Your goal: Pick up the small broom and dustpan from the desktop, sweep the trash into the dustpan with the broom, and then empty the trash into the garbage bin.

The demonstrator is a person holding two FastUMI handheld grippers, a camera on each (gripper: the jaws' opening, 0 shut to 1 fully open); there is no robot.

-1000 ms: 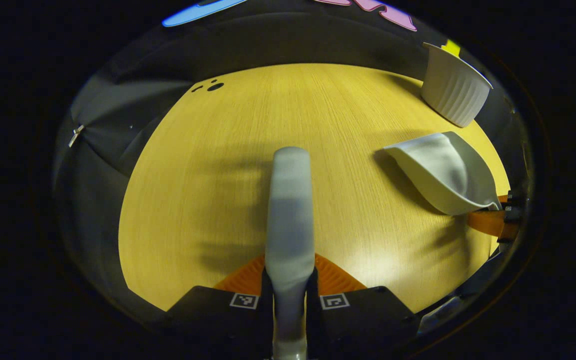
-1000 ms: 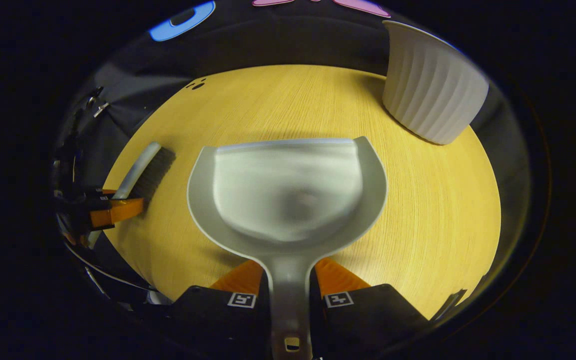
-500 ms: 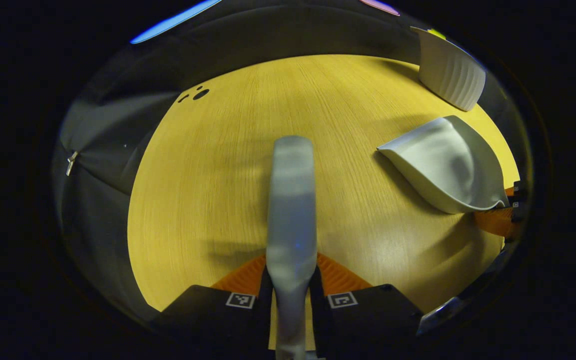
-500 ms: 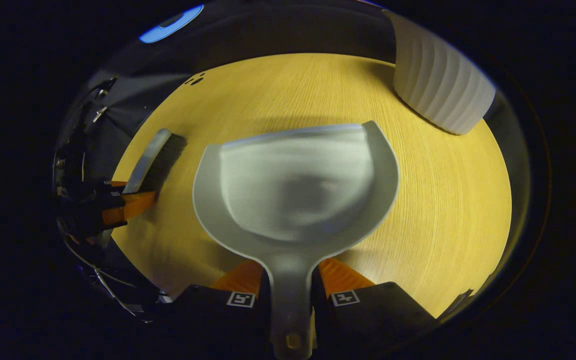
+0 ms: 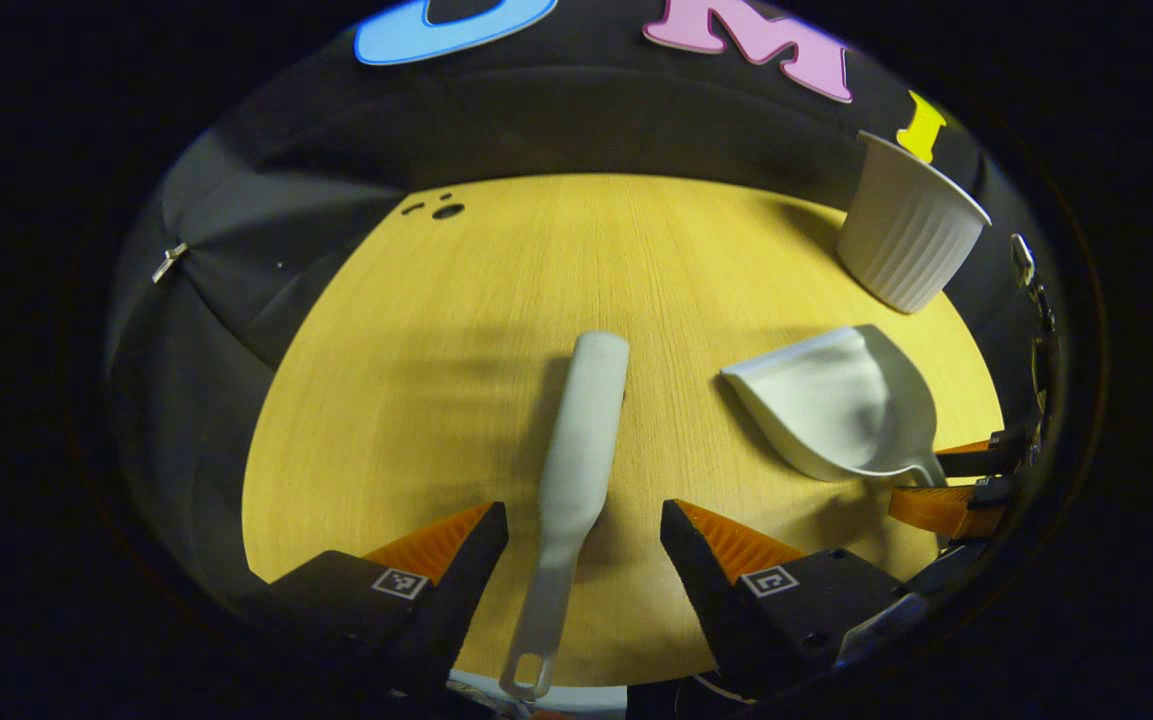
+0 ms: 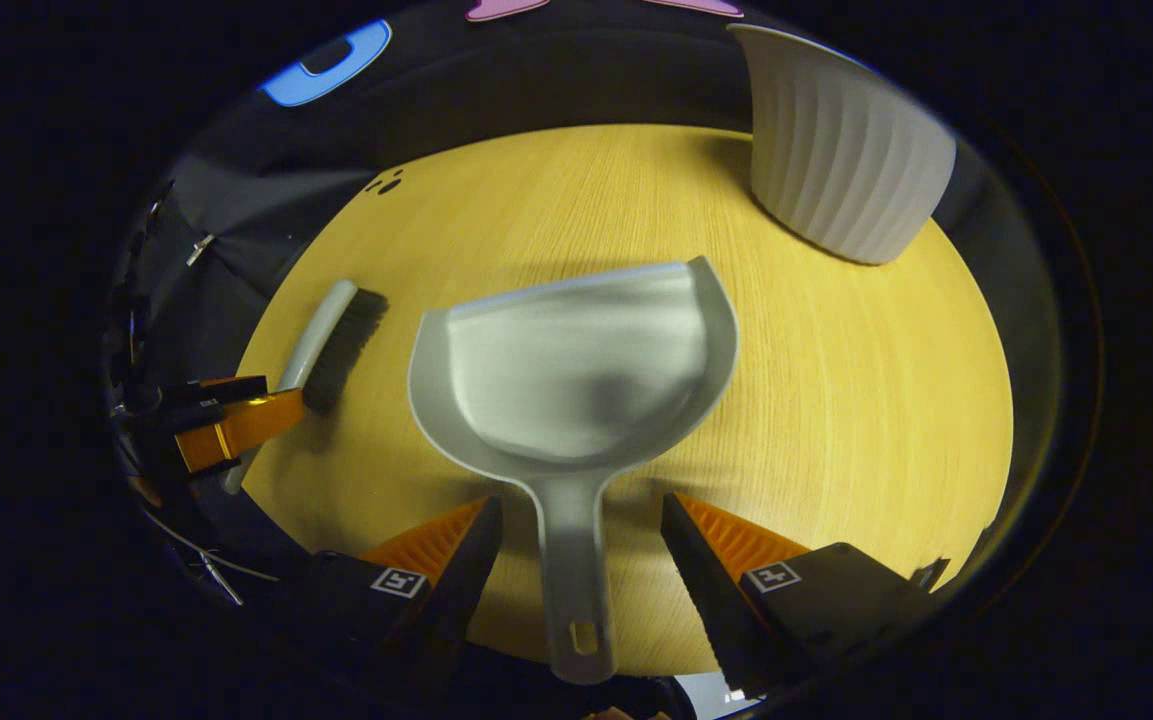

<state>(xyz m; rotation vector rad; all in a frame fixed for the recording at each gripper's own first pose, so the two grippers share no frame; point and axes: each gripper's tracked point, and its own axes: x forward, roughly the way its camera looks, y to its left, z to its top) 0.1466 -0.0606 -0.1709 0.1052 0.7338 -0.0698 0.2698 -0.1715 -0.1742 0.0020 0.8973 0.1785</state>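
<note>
Broom and dustpan lie flat on desktop; left gripper and right gripper both spread, straddling handles. Withdraw straight back, avoid nudging.

Dim booth, warm light pooled on the worktop, both views sharp.
Soft shadows lie left of the broom and under the dustpan. A pale sheen sits in the dustpan's bowl. Fisheye bending curves the worktop's edge and stretches the bin; the rims fade to dark.

No text, brand or number can be read on anything in either view.
</note>
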